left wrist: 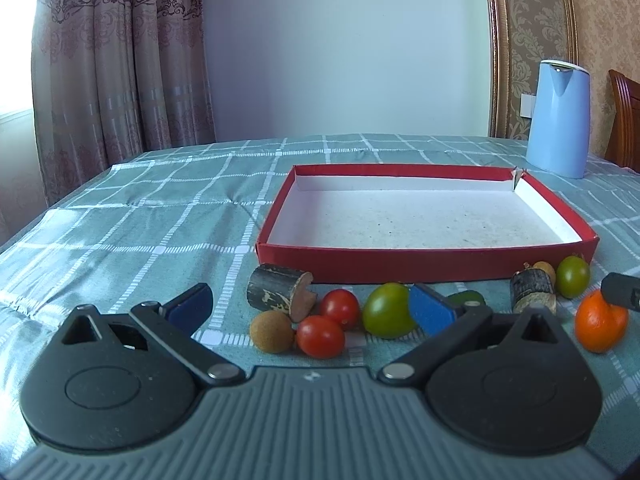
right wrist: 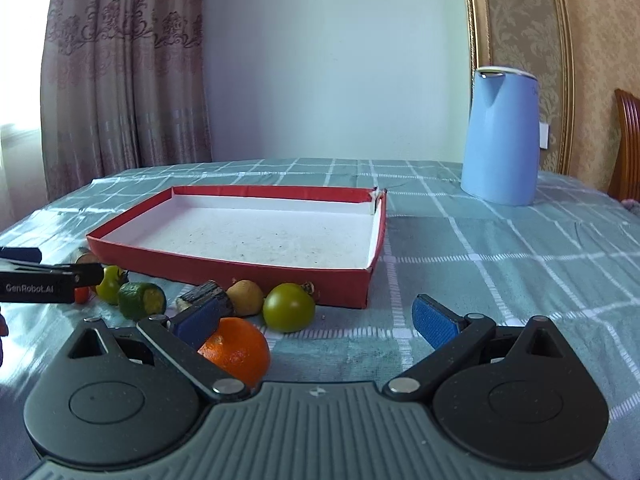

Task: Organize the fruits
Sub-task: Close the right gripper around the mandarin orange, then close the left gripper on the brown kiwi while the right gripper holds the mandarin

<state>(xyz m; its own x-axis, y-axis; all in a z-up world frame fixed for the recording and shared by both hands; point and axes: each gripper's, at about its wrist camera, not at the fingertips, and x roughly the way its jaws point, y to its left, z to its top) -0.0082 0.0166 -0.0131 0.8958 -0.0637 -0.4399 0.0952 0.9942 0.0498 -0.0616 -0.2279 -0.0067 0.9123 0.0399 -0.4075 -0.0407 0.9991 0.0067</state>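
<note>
An empty red box (left wrist: 424,266) with a white floor lies on the checked cloth; it also shows in the right wrist view (right wrist: 224,276). Fruits lie in a row before its near wall. My left gripper (left wrist: 310,310) is open around two red tomatoes (left wrist: 320,336), a brown longan (left wrist: 272,331) and a green tomato (left wrist: 386,310), beside a dark cane piece (left wrist: 276,294). My right gripper (right wrist: 316,320) is open just behind an orange (right wrist: 238,350), with a green tomato (right wrist: 289,306), a longan (right wrist: 246,297), a cane piece (right wrist: 206,293) and a cut green fruit (right wrist: 141,300) ahead.
A light blue kettle (right wrist: 500,136) stands at the back right of the table. A wooden chair (right wrist: 628,148) is at the far right. Curtains hang behind on the left. The left gripper's finger (right wrist: 44,278) reaches in from the left in the right wrist view.
</note>
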